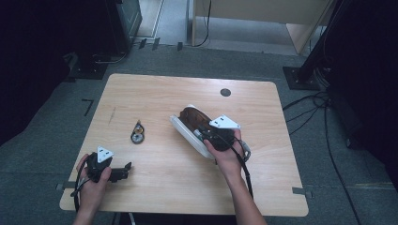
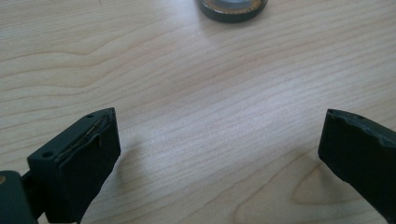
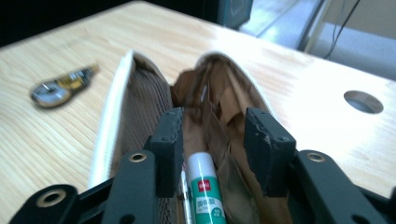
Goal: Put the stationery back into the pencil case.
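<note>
A white pencil case [image 1: 187,132] with brown lining lies open in the middle of the wooden table [image 1: 155,89]. My right gripper [image 1: 201,130] points into its mouth. In the right gripper view the case [image 3: 116,107] gapes wide, and a green-and-white glue stick [image 3: 204,186] lies inside it. The right gripper [image 3: 212,126] stands open over the stick, which lies close to the left jaw with neither pad pressing on it. A small correction tape [image 1: 137,132] [image 3: 60,86] rests on the table left of the case. My left gripper [image 1: 126,168] [image 2: 217,135] rests open near the front left corner, nothing between its fingers.
A round cable hole [image 1: 225,92] [image 3: 363,101] sits near the table's far edge. The correction tape's rim [image 2: 233,7] lies ahead of the left jaws. Black stands and cables [image 1: 324,108] crowd the floor to the right.
</note>
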